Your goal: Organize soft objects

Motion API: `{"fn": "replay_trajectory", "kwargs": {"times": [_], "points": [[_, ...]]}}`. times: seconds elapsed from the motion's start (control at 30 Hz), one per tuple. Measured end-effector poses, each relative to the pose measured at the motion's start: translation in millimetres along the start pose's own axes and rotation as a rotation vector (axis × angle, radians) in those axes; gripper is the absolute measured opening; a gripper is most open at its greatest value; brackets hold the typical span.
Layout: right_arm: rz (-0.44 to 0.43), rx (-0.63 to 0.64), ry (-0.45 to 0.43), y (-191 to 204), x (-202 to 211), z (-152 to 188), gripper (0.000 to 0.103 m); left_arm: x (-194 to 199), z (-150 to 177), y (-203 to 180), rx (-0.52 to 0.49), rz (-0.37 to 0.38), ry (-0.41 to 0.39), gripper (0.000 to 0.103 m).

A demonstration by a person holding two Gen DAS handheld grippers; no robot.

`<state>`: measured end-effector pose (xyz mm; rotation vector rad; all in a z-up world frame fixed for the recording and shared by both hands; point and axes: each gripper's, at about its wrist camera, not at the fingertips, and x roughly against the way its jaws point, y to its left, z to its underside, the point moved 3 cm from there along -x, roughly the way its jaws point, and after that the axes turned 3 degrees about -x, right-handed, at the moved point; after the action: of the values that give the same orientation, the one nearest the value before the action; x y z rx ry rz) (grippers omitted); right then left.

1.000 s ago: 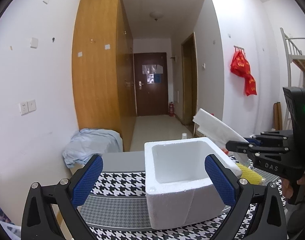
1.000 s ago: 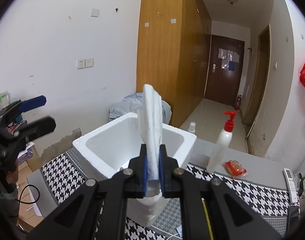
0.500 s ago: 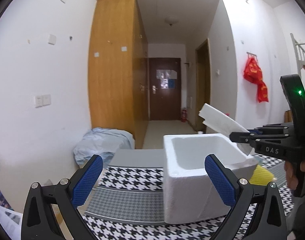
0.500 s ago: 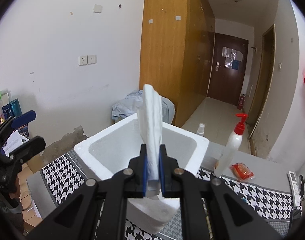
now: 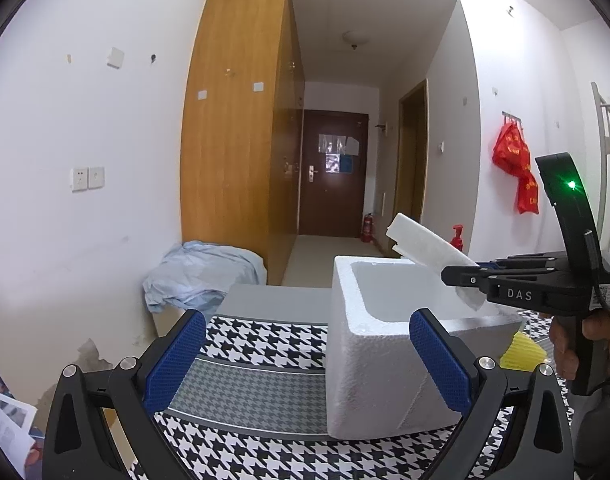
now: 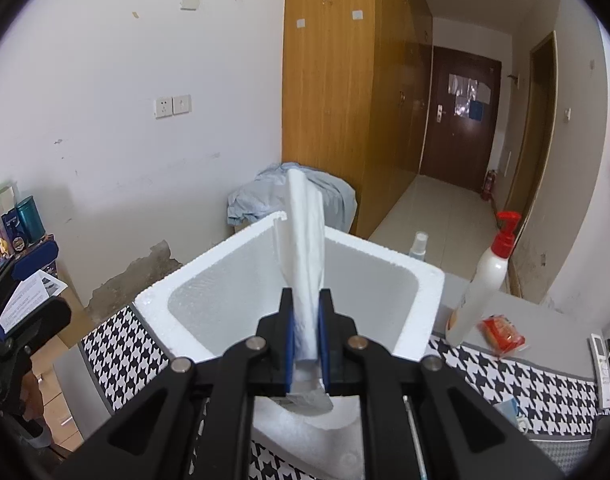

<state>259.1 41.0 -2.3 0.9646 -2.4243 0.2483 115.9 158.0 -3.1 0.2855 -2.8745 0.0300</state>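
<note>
A white foam box (image 5: 369, 380) stands open-topped on the houndstooth tablecloth (image 5: 265, 336). My right gripper (image 6: 305, 320) is shut on a white soft tissue pack (image 6: 305, 248), which it holds upright over the box (image 6: 369, 300). In the left wrist view that gripper (image 5: 461, 276) reaches in from the right, with the pack (image 5: 425, 244) slanting above the box's far right rim. My left gripper (image 5: 305, 356) is open with nothing between its blue pads (image 5: 177, 356); its right finger overlaps the box's front wall. It also shows at the left edge of the right wrist view (image 6: 41, 286).
A yellow soft item (image 5: 521, 350) lies right of the box. A lotion pump bottle (image 6: 485, 280), a red packet (image 6: 503, 332) and a remote (image 6: 601, 360) sit on the table's right part. A pale blue cloth heap (image 5: 201, 272) lies by the wardrobe.
My right gripper has carried the pack closer over the box opening. The left gripper has shifted left and lower, so the box now sits by its right finger.
</note>
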Motion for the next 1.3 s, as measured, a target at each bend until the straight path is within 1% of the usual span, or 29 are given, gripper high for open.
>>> {"fn": "replay_trajectory", "kwargs": {"times": [0.1, 0.23, 0.3, 0.33, 0.37, 0.43, 0.6, 0.67, 0.73, 0.83, 0.97, 1.1, 1.3], "points": [[0.003, -0.010, 0.012, -2, -4, -1, 0.014, 0, 3, 1, 0.007, 0.006, 0.004, 0.102], [0.004, -0.023, 0.024, -3, -9, -1, 0.018, 1, 2, 3, 0.033, 0.036, 0.002, 0.102], [0.001, -0.035, 0.031, -5, -10, 0, 0.033, 1, 2, 2, 0.030, 0.028, -0.002, 0.102], [0.000, -0.039, 0.030, -5, -10, 0, 0.051, 0, 2, 2, 0.026, 0.022, -0.003, 0.102], [-0.002, -0.039, 0.027, -5, -9, 0, 0.065, 0, 3, 2, 0.025, 0.019, 0.002, 0.102], [-0.011, -0.043, 0.012, -4, -6, -1, 0.071, -2, 4, 1, 0.029, 0.024, 0.012, 0.102], [-0.008, -0.031, -0.003, -2, 1, -1, 0.077, -2, 5, -1, 0.038, 0.026, 0.021, 0.102], [-0.004, -0.034, -0.009, -3, 4, -1, 0.083, -1, 5, -4, 0.030, 0.028, 0.024, 0.102], [-0.004, -0.042, -0.014, -4, 8, 0, 0.085, 0, 4, -7, 0.026, 0.023, 0.021, 0.102], [0.003, -0.040, -0.026, -6, 16, 2, 0.086, 2, 2, -12, 0.039, 0.044, 0.019, 0.102], [0.015, -0.043, -0.060, -11, 32, 3, 0.093, 3, -1, -16, 0.059, 0.050, 0.028, 0.102], [0.027, -0.054, -0.095, -17, 49, 4, 0.097, 4, -4, -26, 0.026, 0.033, 0.021, 0.102], [0.038, -0.044, -0.121, -19, 66, 11, 0.102, 5, -6, -44, 0.001, 0.060, 0.023, 0.102]]}}
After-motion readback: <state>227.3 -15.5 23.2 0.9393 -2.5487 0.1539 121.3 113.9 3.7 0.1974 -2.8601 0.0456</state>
